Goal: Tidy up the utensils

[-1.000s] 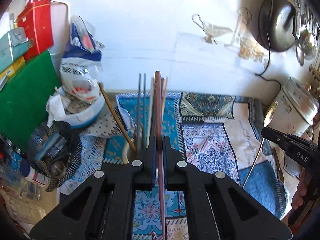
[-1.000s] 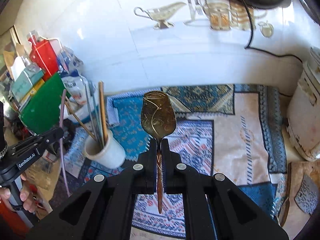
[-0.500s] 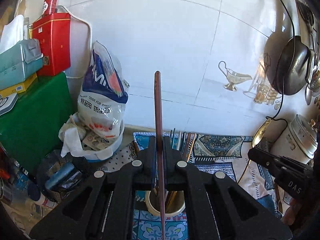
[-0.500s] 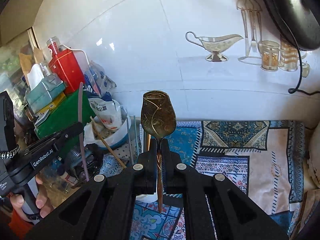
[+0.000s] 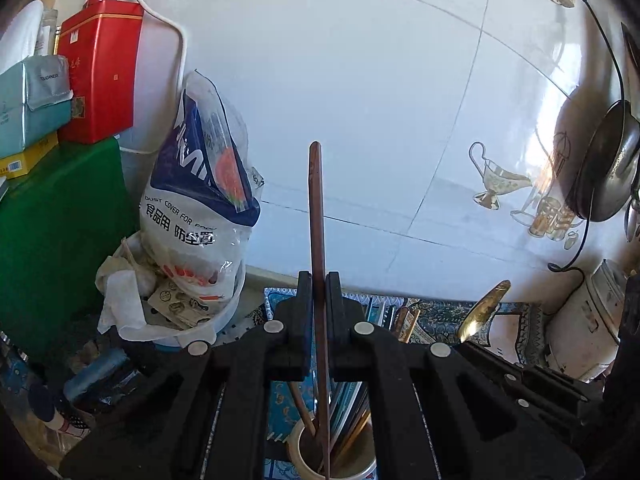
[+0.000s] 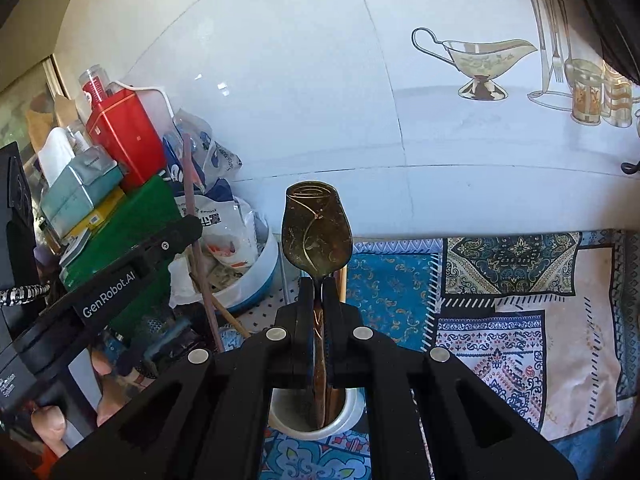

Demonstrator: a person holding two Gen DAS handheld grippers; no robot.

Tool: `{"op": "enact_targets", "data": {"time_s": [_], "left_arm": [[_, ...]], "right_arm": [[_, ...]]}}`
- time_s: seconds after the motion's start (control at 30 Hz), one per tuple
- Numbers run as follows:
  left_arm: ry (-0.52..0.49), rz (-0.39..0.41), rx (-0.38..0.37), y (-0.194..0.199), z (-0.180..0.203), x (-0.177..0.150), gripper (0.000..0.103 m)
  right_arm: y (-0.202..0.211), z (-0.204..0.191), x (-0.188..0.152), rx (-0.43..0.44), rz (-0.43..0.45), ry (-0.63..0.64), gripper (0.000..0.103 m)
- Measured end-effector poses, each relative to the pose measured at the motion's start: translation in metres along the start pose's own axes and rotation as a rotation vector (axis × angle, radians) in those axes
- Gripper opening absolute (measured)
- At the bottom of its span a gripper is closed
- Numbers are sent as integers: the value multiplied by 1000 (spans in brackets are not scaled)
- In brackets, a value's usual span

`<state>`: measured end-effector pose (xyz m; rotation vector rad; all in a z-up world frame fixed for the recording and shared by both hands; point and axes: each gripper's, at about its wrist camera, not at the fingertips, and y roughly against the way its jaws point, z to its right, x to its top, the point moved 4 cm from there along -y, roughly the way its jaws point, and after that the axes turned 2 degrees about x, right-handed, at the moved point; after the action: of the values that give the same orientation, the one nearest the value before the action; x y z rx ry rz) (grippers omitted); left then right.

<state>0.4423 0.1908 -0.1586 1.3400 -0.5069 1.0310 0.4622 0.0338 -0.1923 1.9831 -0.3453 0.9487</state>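
Observation:
My left gripper (image 5: 319,278) is shut on a dark brown chopstick (image 5: 316,216) that stands upright, its lower end reaching into the white utensil cup (image 5: 298,456) just below the fingers. Several other chopsticks lean in that cup. My right gripper (image 6: 319,284) is shut on the handle of a gold engraved spoon (image 6: 316,232), bowl end up, directly above the same cup (image 6: 354,412). In the right wrist view the left gripper (image 6: 192,226) sits close at the left with its chopstick (image 6: 196,248). In the left wrist view the spoon (image 5: 484,310) shows at the right.
A white bowl (image 5: 224,320) holding a plastic bag (image 5: 200,216) stands left of the cup. Behind it are a green board (image 5: 60,240), a red tin (image 5: 100,76) and a tissue box (image 5: 28,104). A patterned cloth (image 6: 520,300) covers the counter; a white pot (image 5: 580,336) and hanging pan (image 5: 608,168) are at the right.
Both grippers have moved in toward the white cup, which now lies right under their fingers. The views have tipped up toward the tiled wall. Chopstick and spoon stay gripped.

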Motion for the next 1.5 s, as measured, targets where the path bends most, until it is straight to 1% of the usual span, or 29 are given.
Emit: {"op": "enact_targets", "data": {"time_s": [0.07,0.13,0.27,0.43,0.6,0.73,0.8,0.93,1.0,1.07,1.1,1.2,1.27,1.4,1.5], "left_arm": [[-5,13,22,-5,-1,-4,4],[-14,20,24,-10,0,-10,4],[-20,27,20,-18,2,-18,4],[-51,24,31,-24,6,-31,4],[-87,-27,29,-25,10,-47,3],[-114,-95,25,-23,14,-61,3],[-137,-128,38,-19,17,-66,3],[-149,-163,62,-1,22,-70,3],[-134,-160,72,15,23,-68,3],[-114,-153,74,32,25,-64,5],[-101,-145,72,42,27,-61,6],[-72,-99,59,77,34,-51,15],[-70,-47,51,107,41,-43,23],[-100,63,44,164,57,-25,30],[-129,153,37,207,68,-15,37]], "right_arm": [[-7,1,-1,-18,3,11,4],[-14,3,-3,-33,2,23,4],[-25,6,-10,-31,-7,17,4],[-31,9,-24,-38,-46,34,4],[-30,11,-35,-23,-105,43,4],[-26,12,-39,-11,-155,65,4],[-23,14,-40,-1,-175,68,4],[-3,15,-39,25,-180,74,5],[14,14,-37,39,-165,92,10],[31,13,-33,53,-147,112,14],[45,11,-30,58,-128,130,14],[81,5,-21,63,-65,185,14],[111,-1,-13,60,-2,217,15],[171,-15,-2,68,138,242,16],[215,-26,2,62,243,251,17]]}}
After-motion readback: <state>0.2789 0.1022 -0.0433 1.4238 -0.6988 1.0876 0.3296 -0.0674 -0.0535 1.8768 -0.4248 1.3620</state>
